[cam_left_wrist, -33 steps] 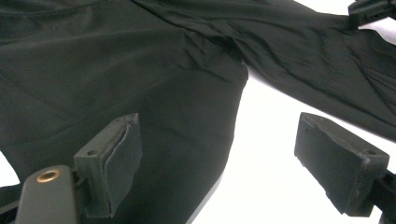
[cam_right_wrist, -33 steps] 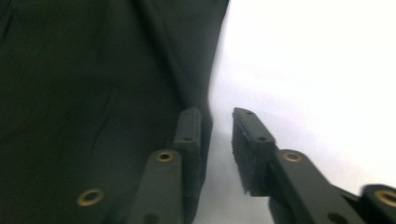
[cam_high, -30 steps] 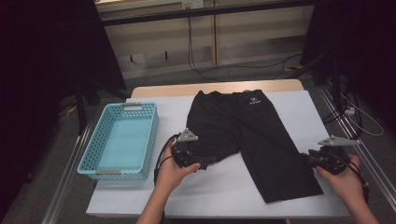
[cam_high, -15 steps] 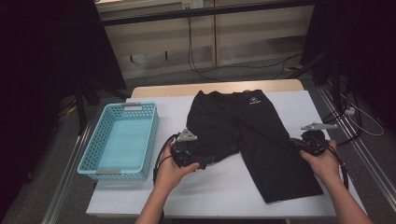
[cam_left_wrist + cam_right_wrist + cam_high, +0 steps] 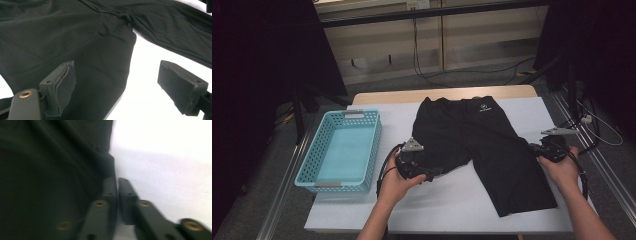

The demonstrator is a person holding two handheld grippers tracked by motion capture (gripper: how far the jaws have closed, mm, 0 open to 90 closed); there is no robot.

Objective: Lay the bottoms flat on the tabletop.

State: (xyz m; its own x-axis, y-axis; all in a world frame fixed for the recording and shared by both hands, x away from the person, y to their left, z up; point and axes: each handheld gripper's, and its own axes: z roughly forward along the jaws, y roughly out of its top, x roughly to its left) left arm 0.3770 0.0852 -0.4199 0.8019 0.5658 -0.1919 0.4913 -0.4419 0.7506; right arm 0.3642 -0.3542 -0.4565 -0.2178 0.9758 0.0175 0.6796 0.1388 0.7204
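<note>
A pair of black shorts (image 5: 472,132) lies flat on the white table (image 5: 452,202), waistband at the far side. My left gripper (image 5: 433,175) rests over the hem of the shorts' left leg. Its jaws stand wide apart in the left gripper view (image 5: 117,72), one over the black cloth (image 5: 87,37), the other over bare table. My right gripper (image 5: 533,148) is at the outer edge of the right leg. In the right gripper view its jaws (image 5: 117,180) are pressed together right beside the cloth's edge (image 5: 50,170), with no fabric seen between them.
A light blue plastic basket (image 5: 373,145) with nothing in it stands on the table's left part, close to my left hand. Cables trail on the floor beyond the table and along its right side. White table shows in front of the shorts.
My right gripper has moved from the table's front right forward and inward to the right leg's outer edge. The left gripper and the shorts have stayed put.
</note>
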